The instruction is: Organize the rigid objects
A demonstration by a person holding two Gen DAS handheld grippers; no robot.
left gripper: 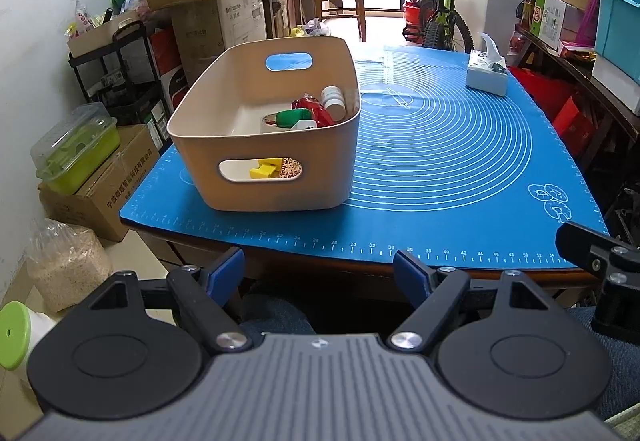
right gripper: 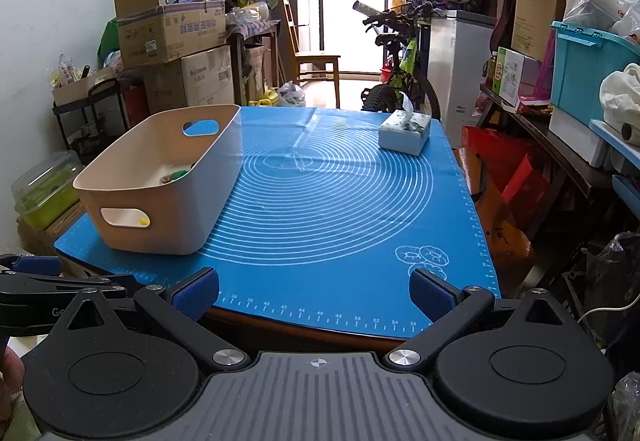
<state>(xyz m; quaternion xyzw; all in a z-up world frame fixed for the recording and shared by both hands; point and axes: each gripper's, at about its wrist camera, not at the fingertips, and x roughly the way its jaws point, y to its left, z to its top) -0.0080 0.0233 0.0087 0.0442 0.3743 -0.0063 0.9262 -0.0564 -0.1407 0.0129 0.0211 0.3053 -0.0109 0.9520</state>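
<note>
Both the left gripper [left gripper: 319, 265] and right gripper [right gripper: 315, 291] hang off the near edge of the blue mat [left gripper: 440, 169] with fingers spread wide and nothing between them, while the beige bin [left gripper: 264, 133] on the mat's left side holds the small items [left gripper: 316, 109].

Beige storage bin [left gripper: 264, 145] on blue baking mat [left gripper: 440, 169] with white concentric rings; white floral tissue box [left gripper: 487, 75] beyond the bin.
</note>
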